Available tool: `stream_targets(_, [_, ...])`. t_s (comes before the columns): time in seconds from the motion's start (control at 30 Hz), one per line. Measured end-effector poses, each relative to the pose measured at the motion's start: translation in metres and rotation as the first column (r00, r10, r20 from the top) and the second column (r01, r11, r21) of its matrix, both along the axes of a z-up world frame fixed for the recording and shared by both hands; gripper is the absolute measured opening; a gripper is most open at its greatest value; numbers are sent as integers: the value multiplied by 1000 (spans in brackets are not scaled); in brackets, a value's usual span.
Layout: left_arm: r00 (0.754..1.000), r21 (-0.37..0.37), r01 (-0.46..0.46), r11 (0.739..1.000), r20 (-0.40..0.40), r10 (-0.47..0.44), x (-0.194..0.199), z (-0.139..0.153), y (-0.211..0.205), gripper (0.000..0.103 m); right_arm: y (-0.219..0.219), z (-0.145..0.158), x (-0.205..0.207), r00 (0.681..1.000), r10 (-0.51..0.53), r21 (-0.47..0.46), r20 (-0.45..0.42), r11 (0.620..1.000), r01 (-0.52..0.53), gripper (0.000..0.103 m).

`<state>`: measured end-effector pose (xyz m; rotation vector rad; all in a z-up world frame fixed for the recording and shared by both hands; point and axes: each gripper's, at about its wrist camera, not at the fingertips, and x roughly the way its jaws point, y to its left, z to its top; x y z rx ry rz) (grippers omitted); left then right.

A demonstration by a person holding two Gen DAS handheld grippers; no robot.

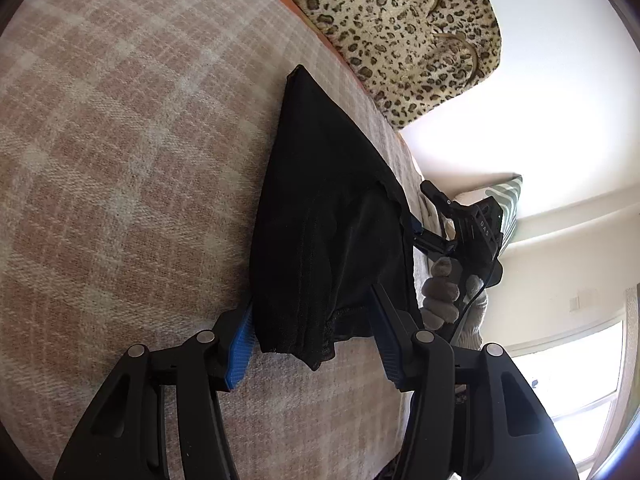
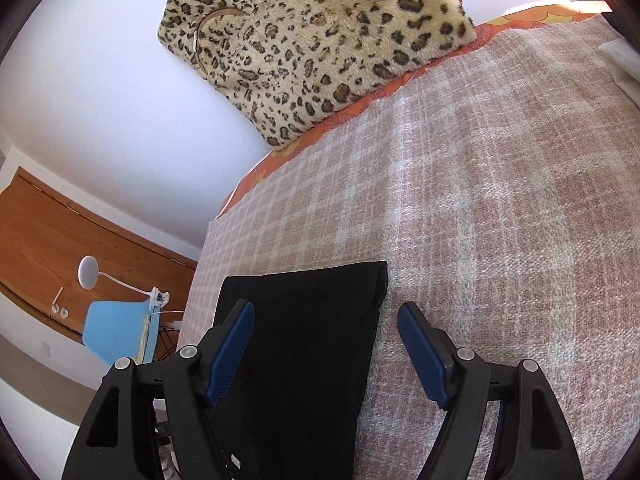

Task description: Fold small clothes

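Observation:
A small black garment lies folded on the pink-and-white plaid blanket. My left gripper is open, with its blue pads on either side of the garment's near hem. My right gripper is open too, and its jaws straddle the garment's right edge. In the left wrist view the right gripper shows at the garment's far side, held by a gloved hand.
A leopard-print furry bag leans against the white wall at the bed's edge, on an orange sheet. A blue chair and a white lamp stand beyond the bed. A striped pillow sits behind the right gripper.

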<state>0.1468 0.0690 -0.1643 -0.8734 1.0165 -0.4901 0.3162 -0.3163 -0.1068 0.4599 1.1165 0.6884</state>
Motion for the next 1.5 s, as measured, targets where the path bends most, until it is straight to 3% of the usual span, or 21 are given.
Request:
stream_targets(0.17, [1000, -20, 14, 1000, 11, -14, 4, -2, -4, 52, 8, -1, 3, 1000, 11, 10, 10, 1000, -11, 78])
stream_targets(0.23, [1000, -18, 20, 1000, 16, -20, 5, -1, -7, 52, 13, -6, 6, 999, 38, 37, -19, 999, -37, 63])
stream_targets(0.4, [1000, -27, 17, 999, 23, -16, 7, 0, -9, 51, 31, -7, 6, 997, 79, 8, 5, 997, -79, 62])
stream_targets(0.53, [1000, -26, 9, 1000, 18, -9, 7, 0, -10, 42, 26, -12, 8, 997, 67, 27, -25, 997, -67, 44])
stream_targets(0.67, [1000, -14, 5, 1000, 21, -5, 10, 0, -14, 37, 25, -16, 9, 997, 65, 48, -39, 997, -63, 39])
stream_targets(0.77, [1000, 8, -1, 1000, 9, 1, 13, -2, -18, 22, 35, -14, 7, 996, 88, 15, -19, 996, -88, 39])
stream_targets(0.83, [1000, 21, 4, 1000, -2, -4, 15, -5, -21, 11, 35, -15, 7, 997, 80, 7, -22, 997, -80, 29])
stream_targets(0.93, [1000, 56, 3, 998, 15, -4, 14, -2, -23, 9, 29, -21, 11, 997, 50, 5, -53, 999, -50, 8])
stream_targets(1.27, [995, 191, -10, 981, 103, -10, 3, 20, -32, 8, 45, 9, -1, 997, 64, -90, 51, 994, -60, 4])
stream_targets(1.5, [987, 216, -3, 976, 155, -31, 1, 47, -37, 8, 49, 35, -13, 993, 68, -96, 100, 994, -58, 4])
